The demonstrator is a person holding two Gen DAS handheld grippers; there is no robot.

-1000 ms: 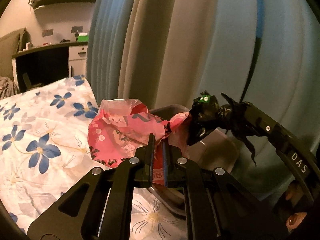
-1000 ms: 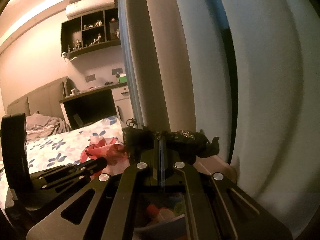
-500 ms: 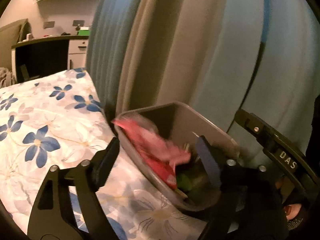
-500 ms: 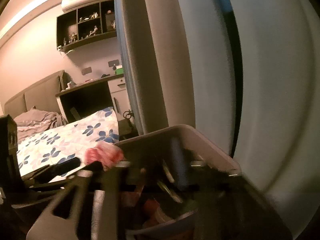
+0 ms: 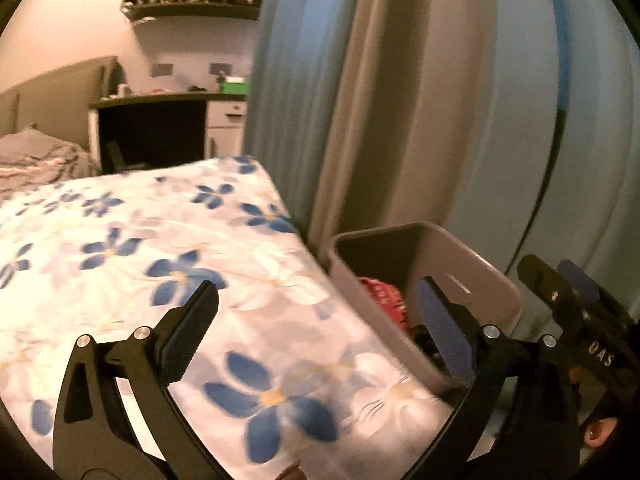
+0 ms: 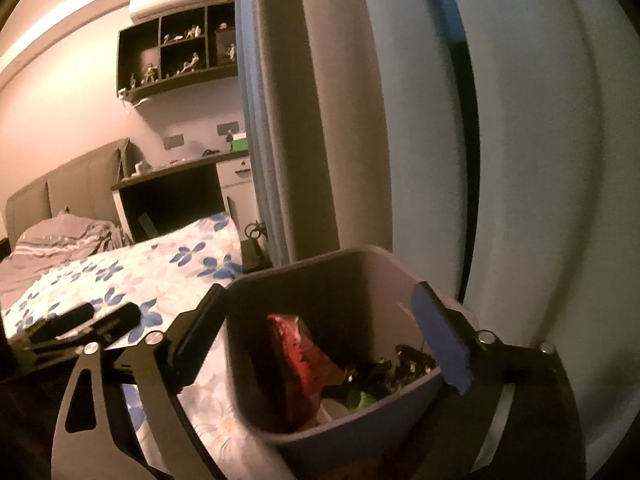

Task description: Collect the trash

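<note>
Left gripper jaws now spread and empty over the floral bed; a second ago they pinched the pink wrapper, now inside the grey bin. Right gripper also spread, its black trash dropped in too. Both pieces look binned.

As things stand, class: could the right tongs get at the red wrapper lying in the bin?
Probably yes. The right tongs hang open directly over the bin, which has no lid, and the red wrapper lies near the top of the rubbish with nothing covering it.
</note>
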